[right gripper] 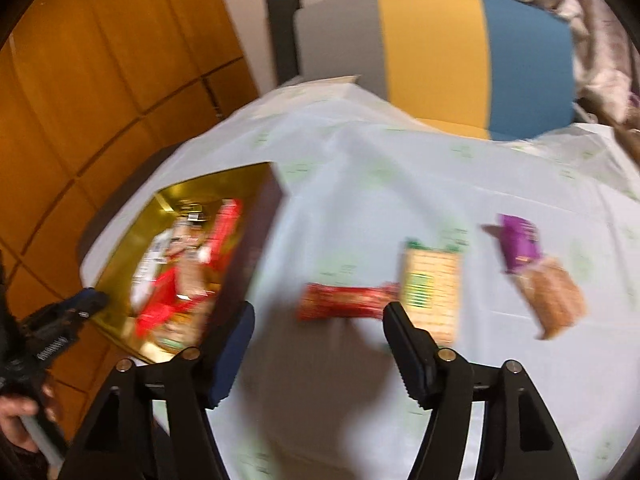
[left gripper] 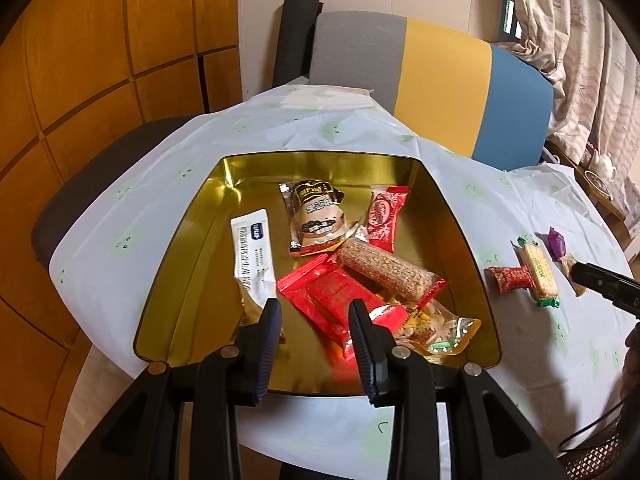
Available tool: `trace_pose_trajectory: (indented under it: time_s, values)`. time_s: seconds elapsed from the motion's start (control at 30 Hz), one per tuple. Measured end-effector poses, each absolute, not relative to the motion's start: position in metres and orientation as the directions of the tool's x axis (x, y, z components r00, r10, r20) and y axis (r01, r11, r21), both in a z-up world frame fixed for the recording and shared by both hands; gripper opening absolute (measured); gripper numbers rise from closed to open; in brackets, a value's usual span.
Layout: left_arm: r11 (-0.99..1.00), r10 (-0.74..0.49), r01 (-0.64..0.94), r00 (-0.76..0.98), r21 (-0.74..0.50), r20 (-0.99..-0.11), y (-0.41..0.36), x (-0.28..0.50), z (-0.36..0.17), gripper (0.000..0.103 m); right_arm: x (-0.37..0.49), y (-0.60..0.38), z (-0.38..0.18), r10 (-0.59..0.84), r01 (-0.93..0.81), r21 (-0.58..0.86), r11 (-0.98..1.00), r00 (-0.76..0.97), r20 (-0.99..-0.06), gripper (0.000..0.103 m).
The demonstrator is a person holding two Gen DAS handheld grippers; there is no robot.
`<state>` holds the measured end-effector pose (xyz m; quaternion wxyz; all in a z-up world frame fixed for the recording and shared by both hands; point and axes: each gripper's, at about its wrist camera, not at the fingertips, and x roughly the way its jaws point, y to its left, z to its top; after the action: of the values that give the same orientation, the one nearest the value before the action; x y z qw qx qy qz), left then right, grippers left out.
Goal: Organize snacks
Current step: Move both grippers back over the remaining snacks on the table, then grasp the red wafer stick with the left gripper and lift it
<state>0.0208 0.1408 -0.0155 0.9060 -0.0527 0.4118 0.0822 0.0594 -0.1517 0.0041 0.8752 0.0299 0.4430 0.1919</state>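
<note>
A gold tin [left gripper: 180, 264] sits on the white tablecloth [left gripper: 160, 168] and holds several wrapped snacks, among them a red packet [left gripper: 332, 296], a grain bar [left gripper: 384, 272] and a white sachet [left gripper: 252, 256]. My left gripper [left gripper: 316, 320] hovers over the tin's near side, open and empty. To the right of the tin lie a red bar [right gripper: 344, 300], a yellow-green bar [right gripper: 434, 288], a purple candy [right gripper: 520, 240] and a brown packet [right gripper: 554, 300]. My right gripper [right gripper: 320, 312] is open just short of the red bar, holding nothing. The right wrist view is blurred.
A chair striped grey, yellow and blue [left gripper: 440, 80] stands behind the table. A dark seat [left gripper: 100, 168] is at the left, before a wooden cabinet [left gripper: 80, 60]. A curtain [left gripper: 580, 40] and a teapot [left gripper: 604, 164] are at the far right.
</note>
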Motion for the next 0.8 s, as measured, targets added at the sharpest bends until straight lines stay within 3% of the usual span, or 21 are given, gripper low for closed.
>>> trace_pose_trajectory:
  time_s: [0.3, 0.47, 0.6, 0.8]
  values:
    - [0.988, 0.087, -0.154, 0.65, -0.018, -0.755, 0.129, 0.025, -0.013, 0.035, 0.061, -0.275, 0.004, 0.134, -0.071, 0.114, 0.991, 0.586, -0.799, 0.073]
    - [0.999, 0.03, -0.041, 0.664, 0.003, -0.747, 0.103, 0.031, -0.002, 0.035, 0.065, -0.343, 0.005, 0.003, 0.143, 0.112, 0.983, 0.605, -0.796, 0.074]
    - [0.991, -0.081, 0.13, 0.657, 0.008, -0.749, 0.069, 0.038, 0.009, 0.035, 0.07, -0.37, -0.001, 0.054, 0.249, 0.247, 0.936, 0.594, -0.803, 0.075]
    - [0.922, -0.208, 0.385, 0.573, 0.037, -0.793, 0.008, 0.063, 0.01, 0.035, 0.072, -0.354, -0.002, 0.102, 0.184, 0.255, 0.949, 0.587, -0.803, 0.078]
